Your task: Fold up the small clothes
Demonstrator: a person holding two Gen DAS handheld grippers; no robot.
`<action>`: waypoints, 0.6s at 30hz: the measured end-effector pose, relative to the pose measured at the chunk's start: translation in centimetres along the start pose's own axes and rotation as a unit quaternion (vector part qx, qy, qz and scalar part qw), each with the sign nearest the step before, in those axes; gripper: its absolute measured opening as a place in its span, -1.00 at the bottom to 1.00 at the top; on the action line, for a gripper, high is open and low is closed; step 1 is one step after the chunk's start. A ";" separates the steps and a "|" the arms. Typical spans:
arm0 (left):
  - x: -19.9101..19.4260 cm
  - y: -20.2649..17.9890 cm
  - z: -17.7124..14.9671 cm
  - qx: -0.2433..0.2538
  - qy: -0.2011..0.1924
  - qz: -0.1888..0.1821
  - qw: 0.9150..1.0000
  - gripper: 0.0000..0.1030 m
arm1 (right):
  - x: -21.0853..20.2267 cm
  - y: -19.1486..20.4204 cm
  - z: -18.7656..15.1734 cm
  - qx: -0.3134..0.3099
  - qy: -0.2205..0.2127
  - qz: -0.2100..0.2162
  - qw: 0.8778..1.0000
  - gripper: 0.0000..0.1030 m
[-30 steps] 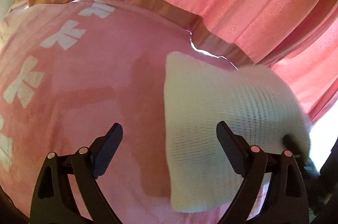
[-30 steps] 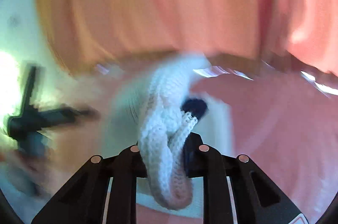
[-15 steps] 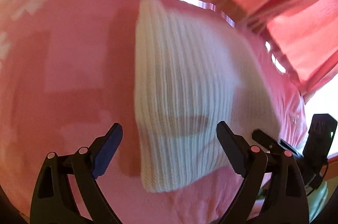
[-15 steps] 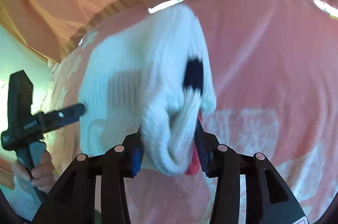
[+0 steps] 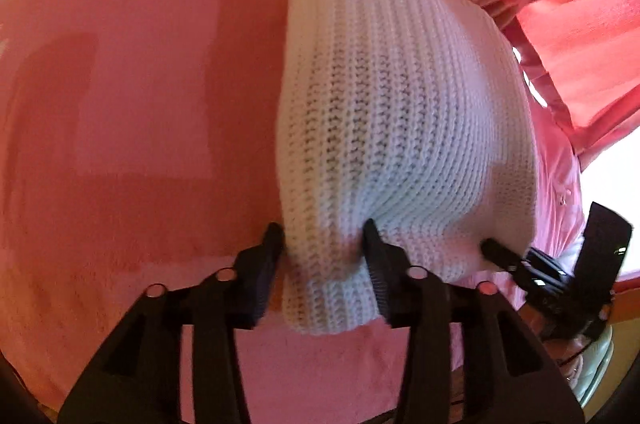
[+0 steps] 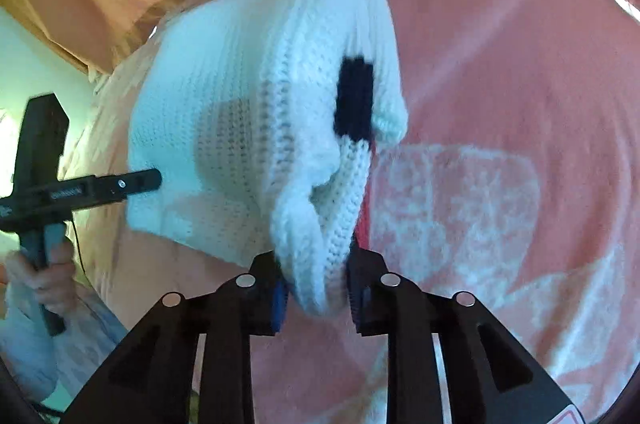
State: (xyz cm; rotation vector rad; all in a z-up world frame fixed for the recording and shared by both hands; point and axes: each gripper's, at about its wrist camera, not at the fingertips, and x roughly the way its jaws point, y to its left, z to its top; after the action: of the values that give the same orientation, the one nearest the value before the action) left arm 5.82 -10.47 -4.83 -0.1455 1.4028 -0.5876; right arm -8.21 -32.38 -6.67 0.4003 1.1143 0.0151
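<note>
The white chunky-knit garment (image 5: 400, 112) fills the centre and right of the left wrist view, lying on the pink blanket-covered surface (image 5: 140, 84). The left gripper (image 5: 324, 248) has its fingers closing on the garment's near left corner at lower centre, knit bunched between them. In the right wrist view the right gripper (image 6: 316, 276) is closing too, pinching a thick rolled edge at lower centre, near a dark patch (image 6: 354, 100) on the knit. To fold well, both corners probably need firm, even bites, then lifting together so the knit stays taut and unsagging.
</note>
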 end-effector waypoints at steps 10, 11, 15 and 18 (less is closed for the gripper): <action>-6.2 -4.7 2.7 0.072 -0.169 0.031 0.982 0.25 | -5.9 5.7 3.8 -0.047 -0.161 0.006 0.986 -0.98; -5.8 -4.9 3.1 0.077 -0.170 0.038 0.982 0.25 | -4.5 5.9 4.2 -0.048 -0.145 0.007 0.988 -0.98; -1.2 -4.7 4.7 0.084 -0.128 0.103 0.983 0.31 | 2.0 3.8 5.2 -0.029 -0.051 -0.073 0.996 -1.00; -0.5 -4.4 4.8 0.080 -0.141 0.125 0.979 0.35 | 0.3 4.0 5.3 -0.005 -0.073 -0.042 0.996 -1.00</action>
State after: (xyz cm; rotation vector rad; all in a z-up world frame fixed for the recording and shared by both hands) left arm 9.05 -15.14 -1.58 0.0742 1.0743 -0.4476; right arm -2.66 -30.22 -3.68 0.3411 0.9848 -0.0817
